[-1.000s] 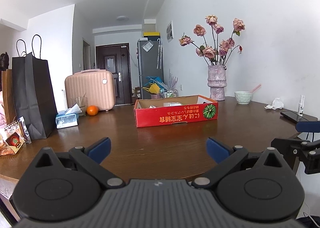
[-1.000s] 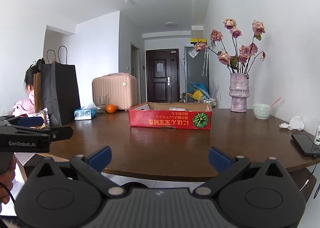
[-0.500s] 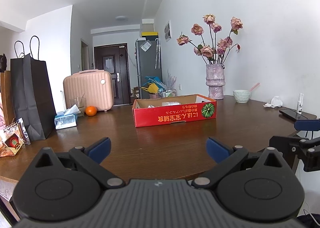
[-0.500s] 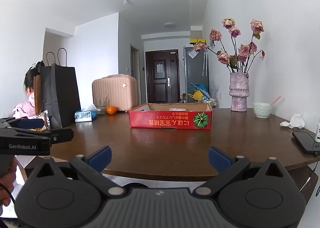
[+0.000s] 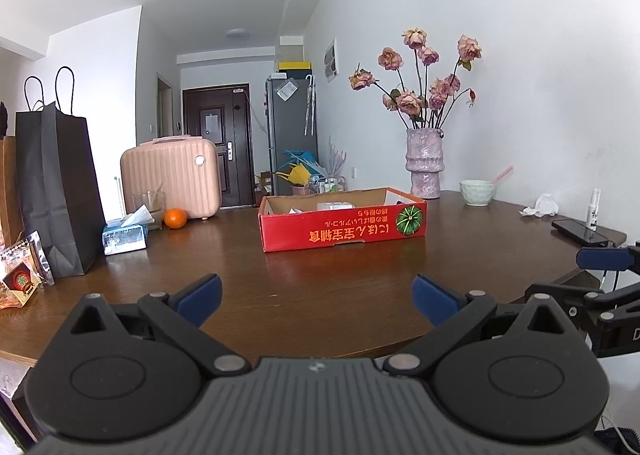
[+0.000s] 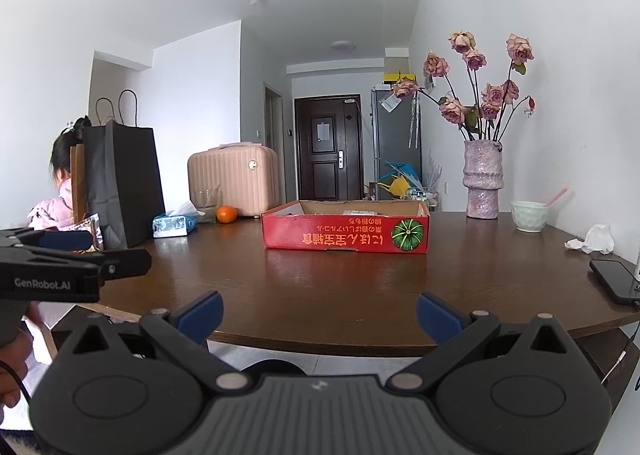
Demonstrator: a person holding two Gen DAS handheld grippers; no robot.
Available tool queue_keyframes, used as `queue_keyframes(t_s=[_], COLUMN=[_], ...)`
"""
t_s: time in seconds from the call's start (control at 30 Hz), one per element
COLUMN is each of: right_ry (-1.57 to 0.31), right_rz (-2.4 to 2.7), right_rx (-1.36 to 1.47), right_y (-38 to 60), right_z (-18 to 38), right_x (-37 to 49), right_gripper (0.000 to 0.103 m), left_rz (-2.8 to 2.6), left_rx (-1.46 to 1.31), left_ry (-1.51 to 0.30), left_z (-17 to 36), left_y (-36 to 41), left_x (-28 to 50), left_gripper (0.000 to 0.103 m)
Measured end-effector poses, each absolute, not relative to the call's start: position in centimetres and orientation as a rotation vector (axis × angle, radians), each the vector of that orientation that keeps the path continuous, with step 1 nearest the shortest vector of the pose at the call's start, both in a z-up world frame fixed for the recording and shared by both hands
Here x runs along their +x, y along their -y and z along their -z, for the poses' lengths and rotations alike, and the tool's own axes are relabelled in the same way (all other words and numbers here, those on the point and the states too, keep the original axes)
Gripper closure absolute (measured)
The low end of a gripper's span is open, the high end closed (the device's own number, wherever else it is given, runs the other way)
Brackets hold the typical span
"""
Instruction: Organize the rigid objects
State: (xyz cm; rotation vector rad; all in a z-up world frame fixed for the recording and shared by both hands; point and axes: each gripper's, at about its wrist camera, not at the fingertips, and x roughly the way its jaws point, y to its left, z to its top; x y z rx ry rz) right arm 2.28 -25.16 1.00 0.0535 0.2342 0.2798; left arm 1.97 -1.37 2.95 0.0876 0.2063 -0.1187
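Note:
A shallow red cardboard box (image 5: 343, 224) with a few small packages inside stands mid-table; it also shows in the right wrist view (image 6: 345, 233). My left gripper (image 5: 316, 295) is open and empty, over the near edge of the brown table (image 5: 304, 295). My right gripper (image 6: 318, 315) is open and empty, just in front of the table's near edge. Each gripper shows in the other's view: the right one at the right edge (image 5: 600, 279), the left one at the left edge (image 6: 60, 263).
On the left stand a black paper bag (image 5: 56, 191), a tissue pack (image 5: 124, 235), a glass (image 5: 149, 207), an orange (image 5: 175, 218) and a pink suitcase (image 5: 172, 179). On the right are a vase of roses (image 5: 424, 167), a bowl (image 5: 476, 193), a crumpled tissue (image 5: 540, 207), a phone (image 5: 580, 233) and a spray bottle (image 5: 593, 211).
Both cameras have shifted very slightly; the scene sits a touch lower and closer. Both grippers stay open and empty.

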Motion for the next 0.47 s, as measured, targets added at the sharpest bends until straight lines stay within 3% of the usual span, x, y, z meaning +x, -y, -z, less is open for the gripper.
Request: queue_keyframes(t_s=[0.47], right_ry=[-0.253], right_rz=[-0.279], right_rx=[0.055], right_y=[25.10], right_z=[-0.66], right_x=[2.65], right_gripper=[0.000], left_rz=[0.129], left_rx=[0.080], left_ry=[-0.188], left_z=[-2.88], left_y=[1.51], left_x=[1.56], left_gripper=[0.000])
